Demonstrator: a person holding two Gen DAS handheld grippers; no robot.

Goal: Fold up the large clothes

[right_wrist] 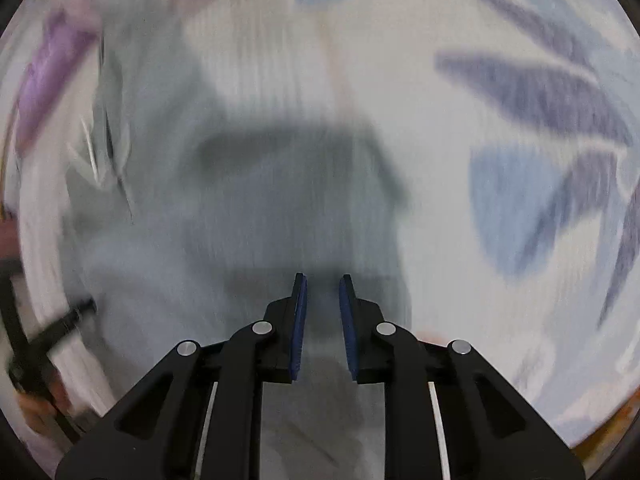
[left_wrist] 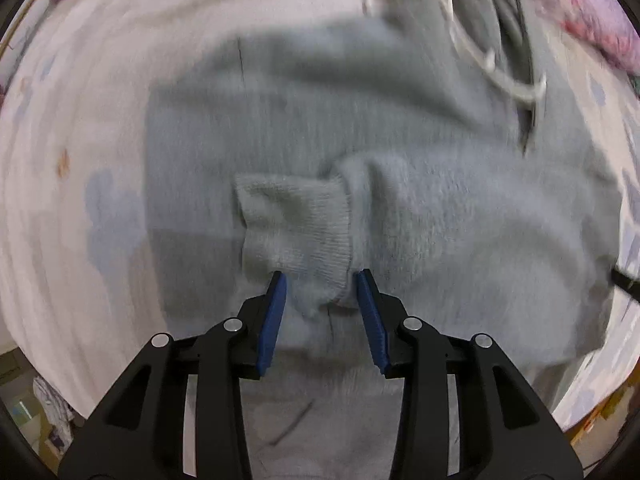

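1. Tongs first: the left tongs [left_wrist: 320,276] point down at a grey hoodie [left_wrist: 460,216], their blue pads spread to either side of the sleeve's ribbed cuff [left_wrist: 298,226]. The pad tips stand at the cuff's near edge, one at each end of it; whether they press the knit or only flank it is hard to tell.
2. The right tongs [right_wrist: 323,278] have their pads drawn close, with a narrow gap showing between them. Nothing is pinched there; blurred grey cloth lies below them.
3. The cuff lies on top of the hoodie's body, with the sleeve [left_wrist: 420,208] running off to the right across the chest.
4. Farther out, white drawstrings [left_wrist: 480,60] trail over the hoodie's top part, near a dark slit in the cloth.
5. The hoodie lies spread on a bed, over a pale sheet [left_wrist: 80,128] printed with blue and purple leaf shapes [right_wrist: 532,92]. In the left view the sheet shows along the hoodie's left and far sides.
6. A pink and purple patterned cloth [left_wrist: 592,20] is bunched at the bed's far right corner in the left view.
7. The right view is heavily smeared, so the hoodie [right_wrist: 168,184] shows only as a grey mass toward the left, with bare sheet to the right.
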